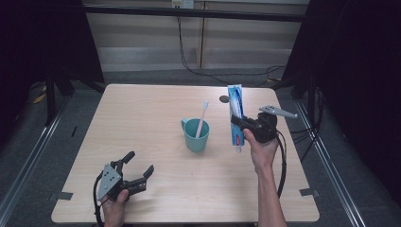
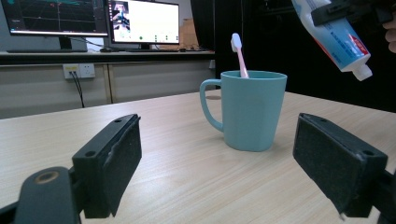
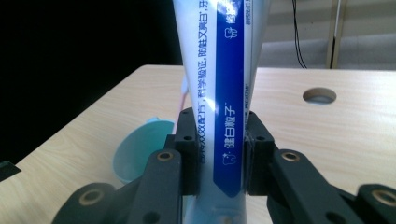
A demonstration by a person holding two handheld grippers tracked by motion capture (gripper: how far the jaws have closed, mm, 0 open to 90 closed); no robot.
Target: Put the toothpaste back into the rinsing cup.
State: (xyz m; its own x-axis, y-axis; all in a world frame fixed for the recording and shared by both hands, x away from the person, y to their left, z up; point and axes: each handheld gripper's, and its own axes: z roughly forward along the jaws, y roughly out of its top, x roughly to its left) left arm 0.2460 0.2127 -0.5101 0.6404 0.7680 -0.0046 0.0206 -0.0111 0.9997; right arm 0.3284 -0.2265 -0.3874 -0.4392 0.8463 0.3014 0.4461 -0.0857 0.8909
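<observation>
Two claws work over a pale wooden worktop (image 1: 156, 113). The right claw (image 1: 241, 124) is clamped on a toothpaste tube (image 1: 235, 111), its black jaws pressing the tube from both sides about midway down. In the right gripper view the tube (image 3: 219, 93) rises between the two pads, white with a blue stripe of printed text. In the high view the tube stands nearly upright in the air, flat crimped end up and white cap down, just right of the mug (image 1: 195, 135). The left gripper view shows the cap end (image 2: 362, 71) hanging above and to the right of the mug, clear of it.

The teal mug stands near the middle of the worktop, handle to the person's left. A pink toothbrush (image 1: 202, 118) leans inside it, white bristle head up and sticking out above the rim. In the right gripper view part of the mug's rim (image 3: 135, 149) shows below and left of the tube.

The left claw (image 1: 140, 164) sits low near the front left of the worktop, its jaws spread wide with nothing between them. In its own view the two pads frame the mug (image 2: 250, 109), which stands well beyond them.

A round hole (image 1: 223, 99) lies in the worktop behind the tube.
</observation>
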